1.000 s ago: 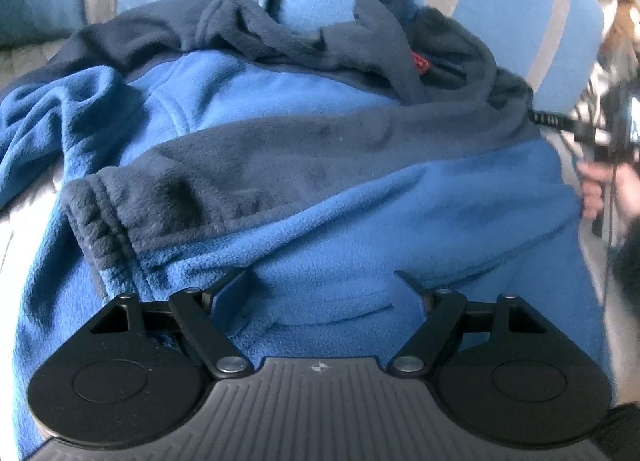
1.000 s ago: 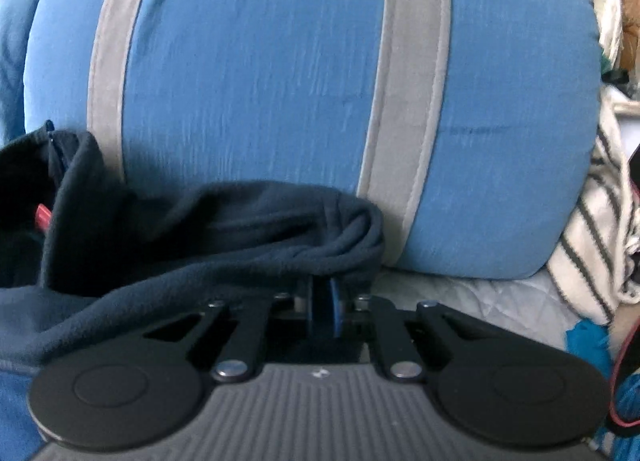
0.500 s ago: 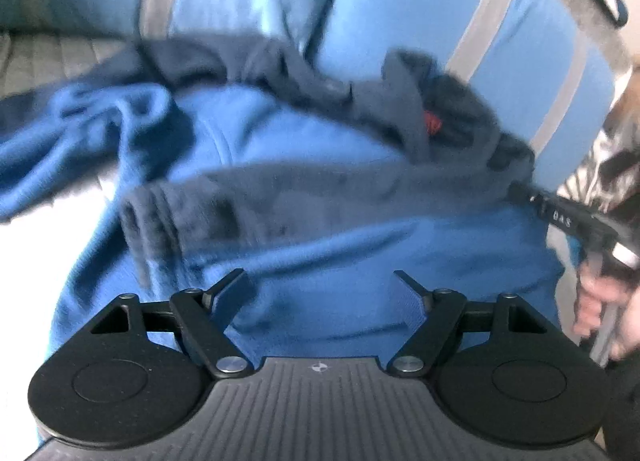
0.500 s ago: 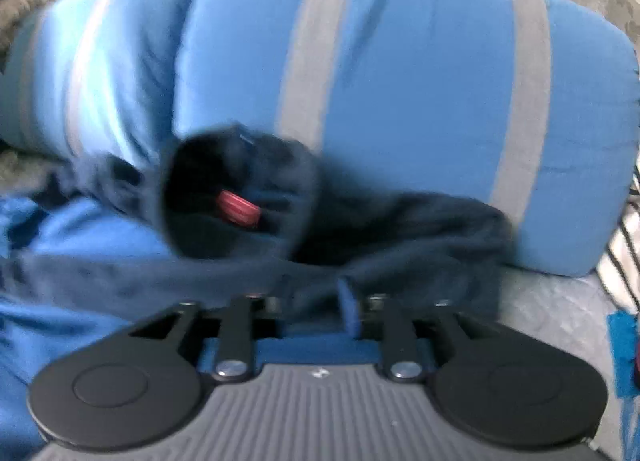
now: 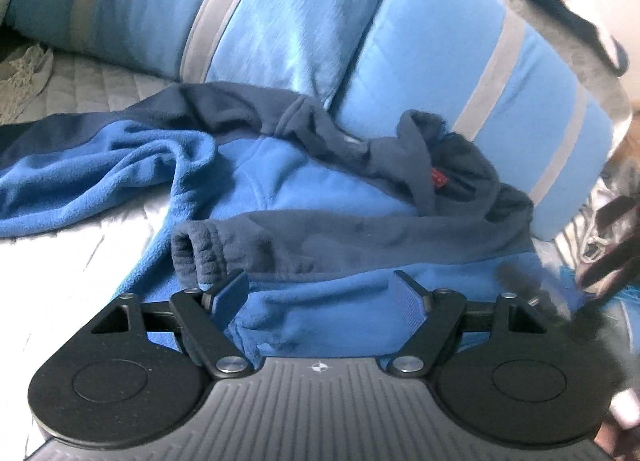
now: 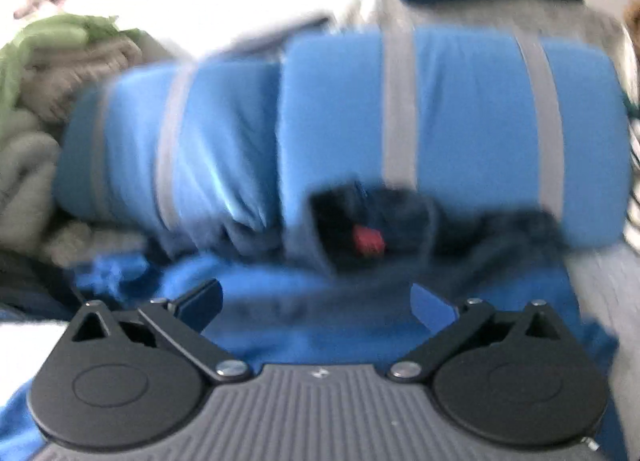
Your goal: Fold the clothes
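Soft two-tone fleece lies half folded on the bed, both grippers empty above it.

Left wrist view: the royal-blue and navy fleece jacket (image 5: 328,197) lies crumpled on the pale quilted bed (image 5: 92,89) against two blue pillows with grey stripes (image 5: 472,73), one navy sleeve folded across its body with the ribbed cuff (image 5: 196,257) nearest. It looks light, thick and limp, likely to sag and slide rather than hold a crease, so seams, cuff or hem seem the best holds. The left gripper (image 5: 320,293) tilts down over the lower hem, jaws fairly wide, nothing between them.

Right wrist view, blurred: the right gripper (image 6: 316,301) points shallowly across the jacket toward its collar with a red tag (image 6: 368,241); its jaws are opening wide, gripping nothing.
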{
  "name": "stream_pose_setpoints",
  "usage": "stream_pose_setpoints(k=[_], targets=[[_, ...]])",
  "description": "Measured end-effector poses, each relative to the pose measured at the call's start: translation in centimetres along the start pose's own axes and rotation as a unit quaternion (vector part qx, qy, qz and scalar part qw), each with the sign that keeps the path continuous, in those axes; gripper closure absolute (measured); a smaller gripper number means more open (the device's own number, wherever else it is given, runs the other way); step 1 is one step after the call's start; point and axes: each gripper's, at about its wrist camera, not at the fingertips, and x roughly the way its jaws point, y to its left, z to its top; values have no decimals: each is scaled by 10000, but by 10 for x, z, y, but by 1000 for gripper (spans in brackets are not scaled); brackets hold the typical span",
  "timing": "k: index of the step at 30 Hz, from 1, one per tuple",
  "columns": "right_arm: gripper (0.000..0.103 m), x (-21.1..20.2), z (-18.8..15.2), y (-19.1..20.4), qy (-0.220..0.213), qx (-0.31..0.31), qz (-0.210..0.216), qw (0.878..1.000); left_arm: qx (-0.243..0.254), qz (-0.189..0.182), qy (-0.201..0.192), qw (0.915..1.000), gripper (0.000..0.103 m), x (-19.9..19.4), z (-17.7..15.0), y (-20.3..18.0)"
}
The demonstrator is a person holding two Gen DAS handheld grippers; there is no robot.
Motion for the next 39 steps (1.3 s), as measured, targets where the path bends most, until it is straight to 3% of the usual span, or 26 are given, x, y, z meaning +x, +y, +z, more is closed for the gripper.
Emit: stream_pose_setpoints(k=[2, 4, 10, 18, 26, 30, 34, 39], targets=[[0, 7, -6, -8, 281, 216, -35, 9994, 72, -99, -159, 9998, 26, -7, 2, 3], [0, 9, -7, -21, 330, 685, 188, 9969, 20, -161, -321, 9994, 26, -15, 6, 10], [0, 29, -29, -49, 691, 1871, 464, 9788, -465, -190, -590, 9970, 26, -27, 15, 39], [0, 43, -48, -55, 756, 2098, 495, 9736, -843, -32, -709, 9939, 26, -37, 19, 66], [0, 41, -47, -45, 719, 1870, 470, 9786, -574, 22, -972, 9936, 26, -46, 20, 64], [0, 41, -47, -45, 716, 2180, 685, 9709, -595, 58, -1176, 9913, 26, -54, 23, 69], [0, 41, -44, -42, 658, 2407, 947, 9637, -669, 51, -1047, 9922, 26, -51, 21, 70], [0, 39, -35, -32, 558, 2175, 1168, 9674, -599, -161, -1033, 9927, 26, -54, 23, 64]])
